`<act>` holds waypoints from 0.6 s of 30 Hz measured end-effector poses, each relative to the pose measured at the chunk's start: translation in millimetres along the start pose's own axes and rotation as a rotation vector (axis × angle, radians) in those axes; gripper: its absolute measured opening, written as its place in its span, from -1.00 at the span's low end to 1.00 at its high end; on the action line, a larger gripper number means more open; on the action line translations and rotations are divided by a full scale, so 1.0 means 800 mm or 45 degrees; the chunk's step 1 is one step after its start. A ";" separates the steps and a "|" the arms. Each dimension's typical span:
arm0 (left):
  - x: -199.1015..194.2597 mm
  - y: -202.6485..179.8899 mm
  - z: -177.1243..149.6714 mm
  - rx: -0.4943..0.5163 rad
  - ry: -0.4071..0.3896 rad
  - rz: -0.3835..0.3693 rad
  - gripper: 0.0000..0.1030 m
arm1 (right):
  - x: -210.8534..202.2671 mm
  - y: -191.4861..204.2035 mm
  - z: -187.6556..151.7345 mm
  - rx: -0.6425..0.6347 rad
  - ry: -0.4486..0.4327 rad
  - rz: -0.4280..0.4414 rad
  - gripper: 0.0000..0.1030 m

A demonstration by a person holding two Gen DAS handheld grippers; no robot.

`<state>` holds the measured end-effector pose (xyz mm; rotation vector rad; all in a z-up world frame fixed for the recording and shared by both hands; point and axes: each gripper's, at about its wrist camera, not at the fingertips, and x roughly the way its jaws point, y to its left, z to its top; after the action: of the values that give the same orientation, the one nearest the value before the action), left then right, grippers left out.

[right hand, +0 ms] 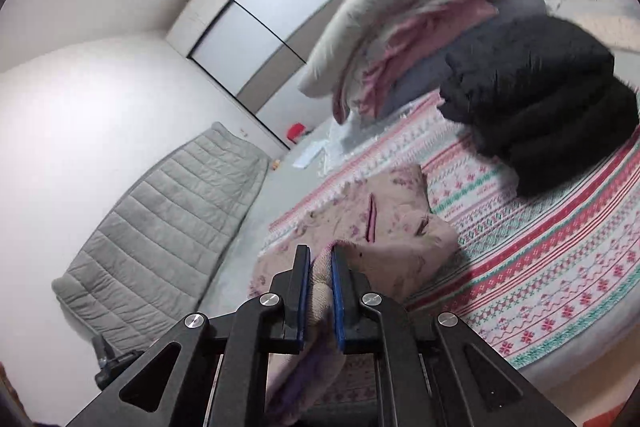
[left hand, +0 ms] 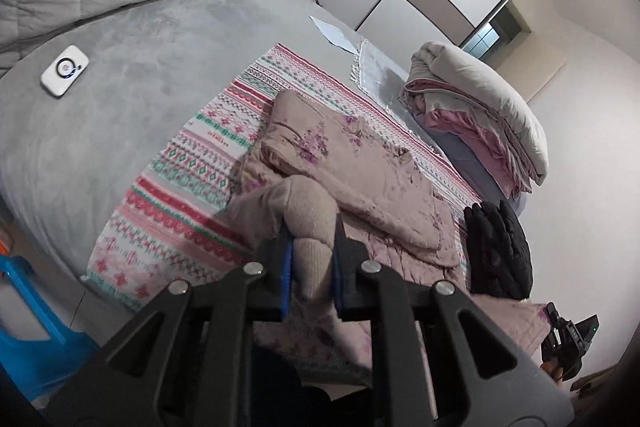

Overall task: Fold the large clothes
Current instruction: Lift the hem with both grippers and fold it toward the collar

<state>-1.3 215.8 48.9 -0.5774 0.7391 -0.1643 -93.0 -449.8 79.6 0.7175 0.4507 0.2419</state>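
A padded beige-pink floral garment (left hand: pixel 352 163) lies partly folded on a striped patterned blanket (left hand: pixel 192 155) on the bed. My left gripper (left hand: pixel 310 227) is shut on the garment's ribbed beige cuff (left hand: pixel 308 219) and holds it lifted above the blanket. In the right wrist view the same floral garment (right hand: pixel 400 223) lies ahead on the patterned blanket (right hand: pixel 540 259). My right gripper (right hand: pixel 320 251) is shut on another ribbed edge of it (right hand: pixel 320 275), with cloth hanging down below the fingers. The right gripper (left hand: pixel 570 341) also shows at the lower right of the left wrist view.
A black folded coat (left hand: pixel 498 251) (right hand: pixel 540 99) sits on the blanket near a stack of folded quilts (left hand: pixel 480 107) (right hand: pixel 400 27). A white device (left hand: pixel 64 71) lies on the grey bed sheet. A grey quilted mat (right hand: pixel 168 227) leans on the wall. A blue stool (left hand: pixel 36 331) stands beside the bed.
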 end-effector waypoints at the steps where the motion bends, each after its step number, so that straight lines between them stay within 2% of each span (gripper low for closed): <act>1: 0.014 -0.005 0.012 0.008 -0.010 0.022 -0.66 | 0.011 -0.004 0.004 0.013 0.005 0.009 -0.81; 5: 0.062 -0.030 0.059 0.031 -0.041 0.087 -0.66 | 0.078 -0.012 0.054 0.053 -0.019 0.074 -0.82; 10: 0.150 -0.064 0.138 -0.011 -0.019 0.121 -0.65 | 0.175 0.006 0.121 -0.010 0.007 0.036 -0.82; 11: 0.172 -0.070 0.155 -0.019 -0.010 0.142 -0.62 | 0.205 0.008 0.142 -0.025 0.014 0.007 -0.82; 13: 0.235 -0.078 0.199 -0.010 0.028 0.218 -0.39 | 0.257 0.001 0.175 -0.007 0.012 -0.058 -0.82; 14: 0.270 -0.077 0.221 0.014 0.070 0.252 -0.27 | 0.297 -0.017 0.198 0.027 0.011 -0.142 -0.81; 15: 0.287 -0.071 0.230 -0.003 0.110 0.278 -0.27 | 0.318 -0.032 0.207 0.050 0.016 -0.212 -0.78; 16: 0.310 -0.051 0.241 -0.089 0.180 0.308 -0.27 | 0.345 -0.056 0.214 0.110 0.040 -0.324 -0.78; 17: 0.320 -0.027 0.244 -0.205 0.224 0.261 -0.27 | 0.367 -0.084 0.214 0.194 0.094 -0.415 -0.72; 18: 0.324 -0.008 0.244 -0.285 0.232 0.191 -0.24 | 0.377 -0.105 0.209 0.244 0.124 -0.423 -0.73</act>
<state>321.2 208.0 15.4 -0.7231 0.9819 0.0059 256.4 -498.2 38.8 0.8071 0.6836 -0.0805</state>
